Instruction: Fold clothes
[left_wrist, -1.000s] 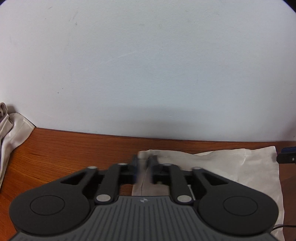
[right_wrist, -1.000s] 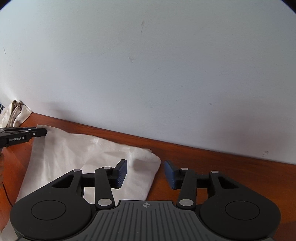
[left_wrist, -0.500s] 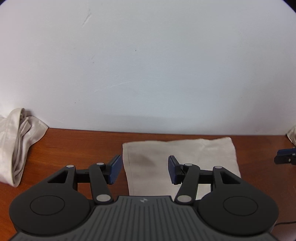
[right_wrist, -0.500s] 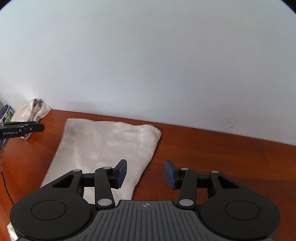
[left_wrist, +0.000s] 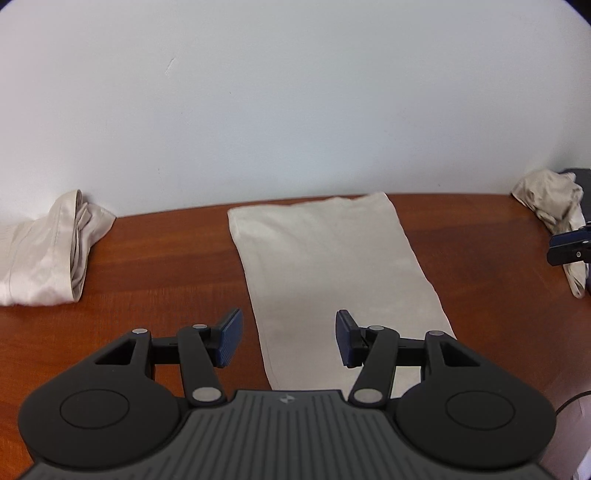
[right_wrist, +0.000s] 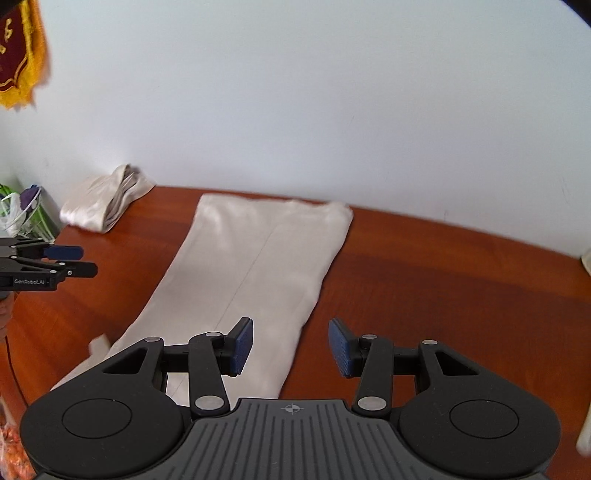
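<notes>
A long, pale beige garment folded into a narrow strip (left_wrist: 332, 280) lies flat on the reddish-brown wooden table (left_wrist: 159, 266), running from near the white wall (left_wrist: 295, 110) back toward whoever holds the tools. Its edges look tidy and a seam runs down its length in the right wrist view, so I would say the lengthwise fold is done; the strip is not yet folded end over end into a compact stack.

The left gripper (left_wrist: 288, 338) hangs above the near end of the strip with its blue pads spread apart and nothing between them. The right gripper (right_wrist: 291, 349) hovers over the strip's right edge, jaws likewise apart and empty; neither touches the cloth.

Further out, a bundle of cream satin-like cloth (left_wrist: 48, 254) sits at the left end of the table against the wall, loosely folded as far as I can tell. At the far right a crumpled beige piece (left_wrist: 554, 218) waits in a heap, plainly unfolded. So one item is partway, one perhaps finished, one still to do.
</notes>
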